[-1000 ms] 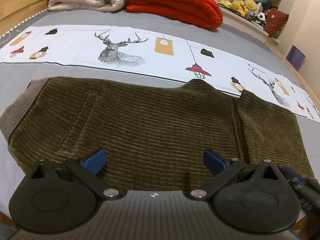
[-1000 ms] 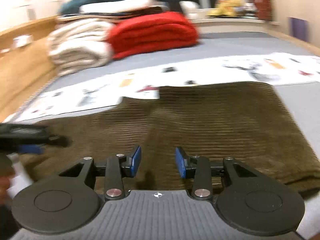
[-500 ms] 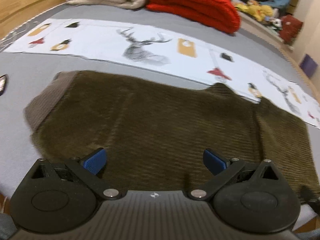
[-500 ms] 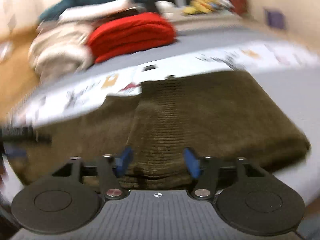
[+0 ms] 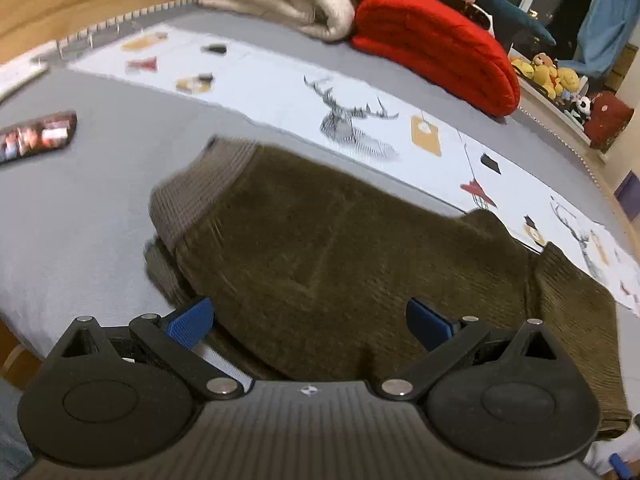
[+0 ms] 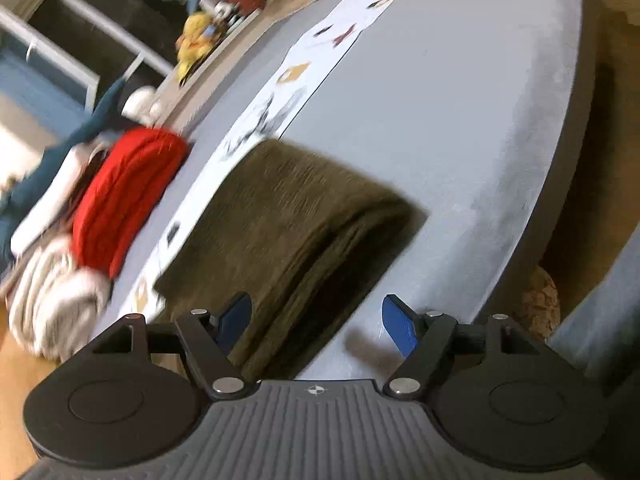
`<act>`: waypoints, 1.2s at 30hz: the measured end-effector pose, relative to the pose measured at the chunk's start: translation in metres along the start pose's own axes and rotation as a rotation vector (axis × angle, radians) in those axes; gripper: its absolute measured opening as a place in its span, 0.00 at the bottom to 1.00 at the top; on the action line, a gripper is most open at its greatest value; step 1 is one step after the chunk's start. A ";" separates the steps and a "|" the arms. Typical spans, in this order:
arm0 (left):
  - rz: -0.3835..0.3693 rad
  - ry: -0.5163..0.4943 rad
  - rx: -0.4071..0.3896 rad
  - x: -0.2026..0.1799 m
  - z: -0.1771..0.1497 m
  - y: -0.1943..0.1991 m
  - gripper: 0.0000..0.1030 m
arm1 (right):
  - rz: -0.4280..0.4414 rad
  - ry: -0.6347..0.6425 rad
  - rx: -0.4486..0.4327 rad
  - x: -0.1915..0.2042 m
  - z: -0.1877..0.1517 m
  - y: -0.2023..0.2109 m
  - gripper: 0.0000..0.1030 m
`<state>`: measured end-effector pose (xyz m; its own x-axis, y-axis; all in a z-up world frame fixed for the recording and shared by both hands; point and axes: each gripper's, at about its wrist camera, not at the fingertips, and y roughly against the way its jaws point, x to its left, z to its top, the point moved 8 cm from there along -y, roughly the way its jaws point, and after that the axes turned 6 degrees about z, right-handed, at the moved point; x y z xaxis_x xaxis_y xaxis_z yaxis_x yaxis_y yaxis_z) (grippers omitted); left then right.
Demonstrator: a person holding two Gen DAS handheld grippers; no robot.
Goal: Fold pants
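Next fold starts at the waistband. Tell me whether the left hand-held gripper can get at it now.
Probably yes. The left hand-held gripper stands open just above the pants, and the ribbed waistband lies bare ahead on the left with nothing on it.

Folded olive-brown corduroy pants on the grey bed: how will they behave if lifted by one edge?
The olive-brown corduroy pants will probably droop and unfold: they're soft stacked layers, visible at the folded edge in the right wrist view. The thick ribbed cloth looks fairly heavy and grippy, so it's unlikely to slip. Pushed across the grey bed sheet, it would likely bunch.

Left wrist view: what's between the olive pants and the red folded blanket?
In the left wrist view, a white printed cloth strip with deer and lamp motifs, then bare grey bed sheet, separate the pants from the red blanket.
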<state>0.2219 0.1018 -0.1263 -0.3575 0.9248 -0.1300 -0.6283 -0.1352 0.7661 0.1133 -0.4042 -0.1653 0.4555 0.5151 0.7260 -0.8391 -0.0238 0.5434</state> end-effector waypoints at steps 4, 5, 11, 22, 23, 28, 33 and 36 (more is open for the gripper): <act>0.017 -0.014 -0.039 0.003 0.006 0.004 1.00 | -0.016 -0.104 -0.005 -0.012 0.012 -0.020 0.74; 0.010 -0.012 -0.028 0.003 0.006 0.003 1.00 | -0.014 -0.115 -0.009 -0.013 0.014 -0.025 0.74; 0.052 -0.024 0.001 0.006 0.010 -0.010 1.00 | -0.059 -0.117 -0.033 -0.010 0.022 -0.050 0.81; 0.062 -0.072 0.031 -0.002 0.005 -0.023 1.00 | -0.305 0.124 -0.169 -0.010 0.027 -0.047 0.80; 0.065 -0.077 0.033 -0.002 0.004 -0.024 1.00 | -0.310 0.123 -0.181 -0.012 0.031 -0.049 0.81; 0.068 -0.086 0.032 -0.004 0.002 -0.024 1.00 | -0.194 0.122 -0.123 -0.004 0.035 -0.073 0.91; 0.070 -0.092 0.033 -0.004 0.001 -0.025 1.00 | -0.133 0.124 -0.091 0.000 0.028 -0.078 0.89; 0.069 -0.093 0.035 -0.003 0.001 -0.025 1.00 | -0.110 0.033 -0.106 -0.008 0.035 -0.072 0.85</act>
<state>0.2394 0.1024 -0.1443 -0.3323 0.9430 -0.0183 -0.5796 -0.1889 0.7927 0.1802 -0.4366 -0.1953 0.5379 0.5377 0.6493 -0.8121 0.1239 0.5702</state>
